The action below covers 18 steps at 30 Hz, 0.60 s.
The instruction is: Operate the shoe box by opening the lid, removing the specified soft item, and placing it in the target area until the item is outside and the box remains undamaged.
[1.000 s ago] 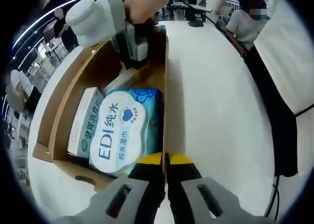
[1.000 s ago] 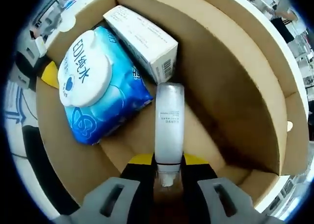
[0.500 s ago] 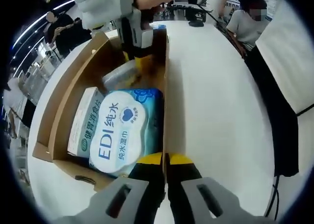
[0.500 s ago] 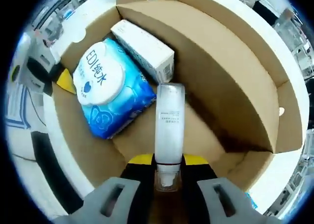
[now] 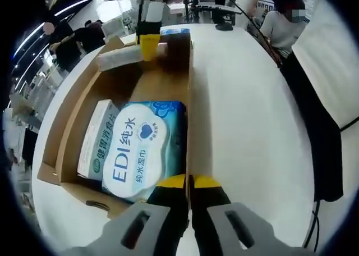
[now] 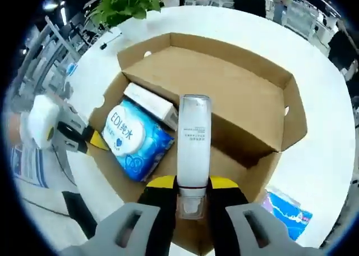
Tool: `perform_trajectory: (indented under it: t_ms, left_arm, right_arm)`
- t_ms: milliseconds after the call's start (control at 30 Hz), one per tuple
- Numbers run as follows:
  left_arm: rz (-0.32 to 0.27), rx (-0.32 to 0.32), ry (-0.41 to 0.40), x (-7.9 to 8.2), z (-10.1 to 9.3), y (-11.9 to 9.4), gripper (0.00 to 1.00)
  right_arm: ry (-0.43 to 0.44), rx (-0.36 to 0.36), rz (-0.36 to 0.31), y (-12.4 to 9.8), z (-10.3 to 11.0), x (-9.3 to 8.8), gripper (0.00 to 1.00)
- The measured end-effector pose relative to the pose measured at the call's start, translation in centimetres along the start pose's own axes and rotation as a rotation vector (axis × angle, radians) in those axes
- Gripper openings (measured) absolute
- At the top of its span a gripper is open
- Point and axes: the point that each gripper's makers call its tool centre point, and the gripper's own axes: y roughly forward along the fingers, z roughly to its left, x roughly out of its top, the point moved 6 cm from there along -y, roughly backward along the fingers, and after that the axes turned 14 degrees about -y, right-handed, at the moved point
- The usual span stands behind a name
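The right gripper (image 6: pixel 192 195) is clamped on the tube (image 6: pixel 194 144), held up above the open box (image 6: pixel 255 107), while the left gripper (image 5: pixel 189 184) pinches the box wall, and a loose squeeze could drop the tube back inside.

The shoe box (image 6: pixel 224 107) is open on top; the wipes pack (image 6: pixel 134 139) and carton (image 6: pixel 150 103) crowd one end; bare floor beyond looks passable; the white table (image 5: pixel 247 115) beside it offers room.
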Motion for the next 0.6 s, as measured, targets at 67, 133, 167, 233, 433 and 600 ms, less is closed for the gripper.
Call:
perform_trajectory:
  t_ms: [67, 133, 167, 233, 433, 600]
  left_arm:
    - [-0.002, 0.002, 0.002, -0.1, 0.0, 0.0, 0.00]
    - [-0.002, 0.003, 0.001, -0.1, 0.0, 0.0, 0.00]
    - [-0.001, 0.002, 0.001, -0.1, -0.1, 0.0, 0.00]
    - [-0.002, 0.002, 0.001, -0.1, -0.1, 0.0, 0.00]
    - [-0.002, 0.003, 0.001, -0.2, -0.1, 0.1, 0.00]
    - [-0.001, 0.003, 0.000, -0.1, -0.2, 0.0, 0.00]
  right_arm:
    - [0.047, -0.003, -0.027, -0.3, -0.3, 0.0, 0.18]
    - [0.121, 0.024, -0.071, -0.8, -0.1, -0.1, 0.18]
    - [0.152, 0.061, -0.088, -1.0, 0.4, -0.2, 0.18]
    - [0.160, 0.050, -0.108, -1.2, 0.7, -0.5, 0.18]
    - [0.145, 0.043, -0.111, -1.0, 2.0, -1.0, 0.18]
    - [0.208, 0.037, -0.184, -1.7, 2.7, -1.3, 0.18]
